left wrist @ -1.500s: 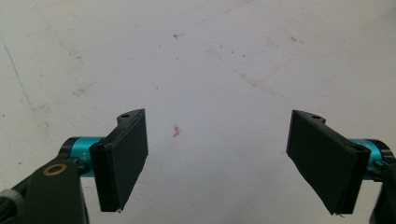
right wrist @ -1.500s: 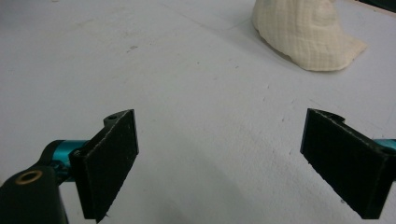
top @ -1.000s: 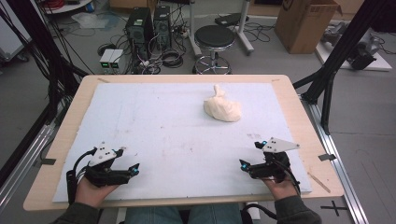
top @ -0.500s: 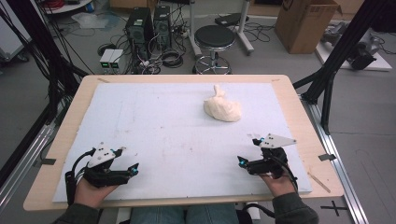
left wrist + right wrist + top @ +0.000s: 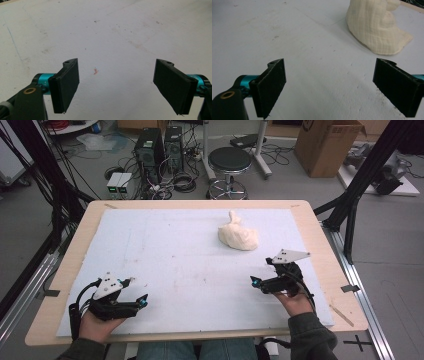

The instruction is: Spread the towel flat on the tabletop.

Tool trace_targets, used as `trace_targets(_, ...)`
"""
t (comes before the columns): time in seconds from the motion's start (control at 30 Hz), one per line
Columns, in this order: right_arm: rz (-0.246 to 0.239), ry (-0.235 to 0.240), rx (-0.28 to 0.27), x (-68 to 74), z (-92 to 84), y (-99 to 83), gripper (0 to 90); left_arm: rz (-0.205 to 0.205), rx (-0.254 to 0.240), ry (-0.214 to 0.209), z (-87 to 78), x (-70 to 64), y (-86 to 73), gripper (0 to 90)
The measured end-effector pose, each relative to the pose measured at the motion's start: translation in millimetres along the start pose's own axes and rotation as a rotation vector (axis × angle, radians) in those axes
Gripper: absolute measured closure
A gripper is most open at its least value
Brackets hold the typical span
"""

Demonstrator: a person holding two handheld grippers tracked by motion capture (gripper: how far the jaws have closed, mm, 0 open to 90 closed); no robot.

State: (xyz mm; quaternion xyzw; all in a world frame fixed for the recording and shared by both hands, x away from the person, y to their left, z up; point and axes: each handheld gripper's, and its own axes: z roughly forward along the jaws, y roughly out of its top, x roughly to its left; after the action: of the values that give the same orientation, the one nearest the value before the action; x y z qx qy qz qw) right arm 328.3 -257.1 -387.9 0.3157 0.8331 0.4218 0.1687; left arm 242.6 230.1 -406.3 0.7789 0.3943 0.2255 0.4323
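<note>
Cream cloth [image 5: 238, 236] bunched in a heap on the far right part of the white mat [image 5: 165, 255], one twisted end standing up at its far side; waffle-like weave visible in the right gripper view [image 5: 375, 27]. Right gripper [image 5: 257, 282] held near the right edge of the mat, jaws spread wide, nothing between them, the heap ahead and apart from it, off toward the right-hand jaw in its own view. Left gripper [image 5: 141, 301] at the near left, well apart from the cloth, jaws likewise spread and empty over bare mat with a small reddish fleck [image 5: 95, 71]. Likely next step: reach to the heap with the right gripper. Risks, as judged: heap off-centre to the jaws, so a straight advance could graze its edge and shove it farther away rather than pinch it; a shallow bite on loose folds could slip out on lifting; a low approach could drag the jaw tips on the mat; the upright twist could topple and change the shape before a second grasp. No brand, label or legible writing on cloth, mat or grippers; markings on the cardboard box [image 5: 327, 145] beyond the table too small to read.
</note>
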Motion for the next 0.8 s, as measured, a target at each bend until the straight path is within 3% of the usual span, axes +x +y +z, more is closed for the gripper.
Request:
trace_targets(0.27, -0.002, 0.006, 0.010, -12.6, 9.0, 21.6, 10.5, -0.001, -0.003, 0.001, 1.1, 0.2, 0.8, 21.4)
trace_targets(0.47, 0.039, 0.013, 0.055, -31.7, 23.7, 33.2, 10.5, -0.001, -0.015, 0.006, 0.5, 0.8, 3.7, 21.9)
trace_targets(0.8, 0.062, 0.003, 0.051, -46.4, 40.2, 54.5, 10.6, -0.006, -0.013, 0.007, 2.2, 2.5, 2.9, 21.9)
